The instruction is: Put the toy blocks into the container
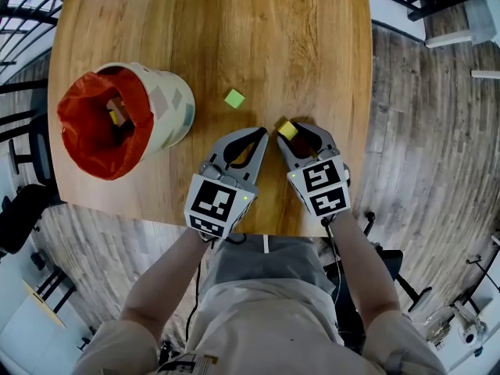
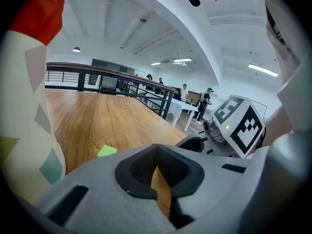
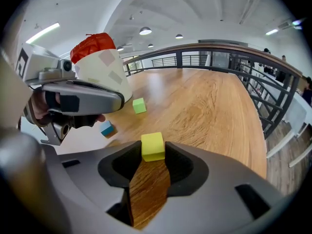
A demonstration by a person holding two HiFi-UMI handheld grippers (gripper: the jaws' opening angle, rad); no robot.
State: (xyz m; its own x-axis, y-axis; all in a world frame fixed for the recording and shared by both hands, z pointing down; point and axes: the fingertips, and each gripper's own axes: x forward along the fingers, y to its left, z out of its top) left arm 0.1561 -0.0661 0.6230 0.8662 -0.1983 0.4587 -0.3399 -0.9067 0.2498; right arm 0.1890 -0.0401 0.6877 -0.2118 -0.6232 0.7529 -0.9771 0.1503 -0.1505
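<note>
The right tool (image 1: 291,133) has its jaws clamped on the yellow block (image 3: 152,146). The block sits on the tabletop (image 1: 312,45), well to the right of the container (image 1: 173,104). I think the carry must go leftward, past the green block (image 1: 234,98) that lies nearer the container. The left tool (image 1: 262,133), jaws together and empty, is nearer to the container.

A yellow block (image 1: 288,130) sits between the right claw's (image 1: 290,134) tips, green block (image 1: 234,98) beyond, red-lined container (image 1: 173,106) upright nearby.
</note>
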